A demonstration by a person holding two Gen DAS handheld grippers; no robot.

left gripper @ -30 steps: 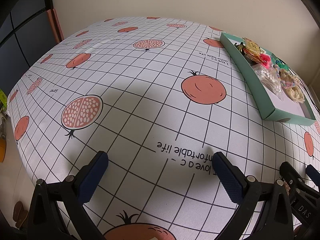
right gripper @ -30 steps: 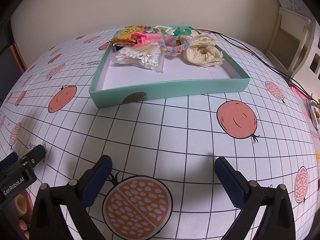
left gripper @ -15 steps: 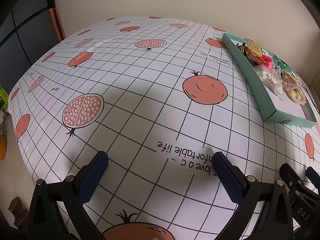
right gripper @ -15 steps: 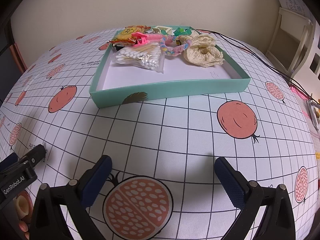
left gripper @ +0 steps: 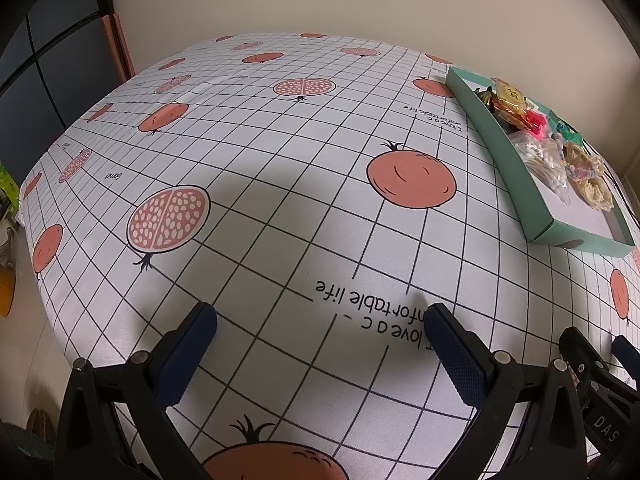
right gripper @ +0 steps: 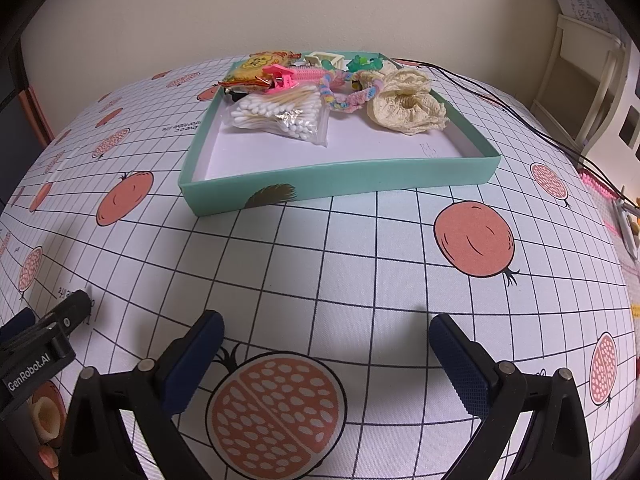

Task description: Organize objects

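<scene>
On the bench (left gripper: 280,184), under a white grid cloth printed with pomegranates, nearly all the surface on the left lies bare.

Left tool (left gripper: 320,336): low over the near edge of the bench, jaws spread wide, nothing between them. Printed lettering on the cloth sits just ahead of its fingers (left gripper: 188,356).

Right tool (right gripper: 326,344): low over the near part of the bench, jaws spread wide, holding nothing. A halved-pomegranate print lies between and below its fingers (right gripper: 460,364). The side of the left tool shows at the lower left edge of the right wrist view.

Teal tray (right gripper: 336,184): shallow, white floor, standing flat on the bench ahead of the right tool and well apart from it; in the left wrist view it lies at the far right (left gripper: 504,148). All contents sit in its far half; the near half of the floor is bare. Contents, left to right:
- yellow snack packet (right gripper: 260,68), far left corner
- pink hair clip (right gripper: 282,78), resting against the packet
- clear bag of cotton swabs (right gripper: 280,114), in front of the clip
- pastel braided band (right gripper: 344,92), centre
- cream clip (right gripper: 324,58) and green item (right gripper: 362,63), along the far wall
- cream crocheted scrunchies (right gripper: 406,106), right side

Black cables (right gripper: 500,100) run across the bench beyond the tray's right wall. A pale wooden chair (right gripper: 580,80) stands at far right.
</scene>
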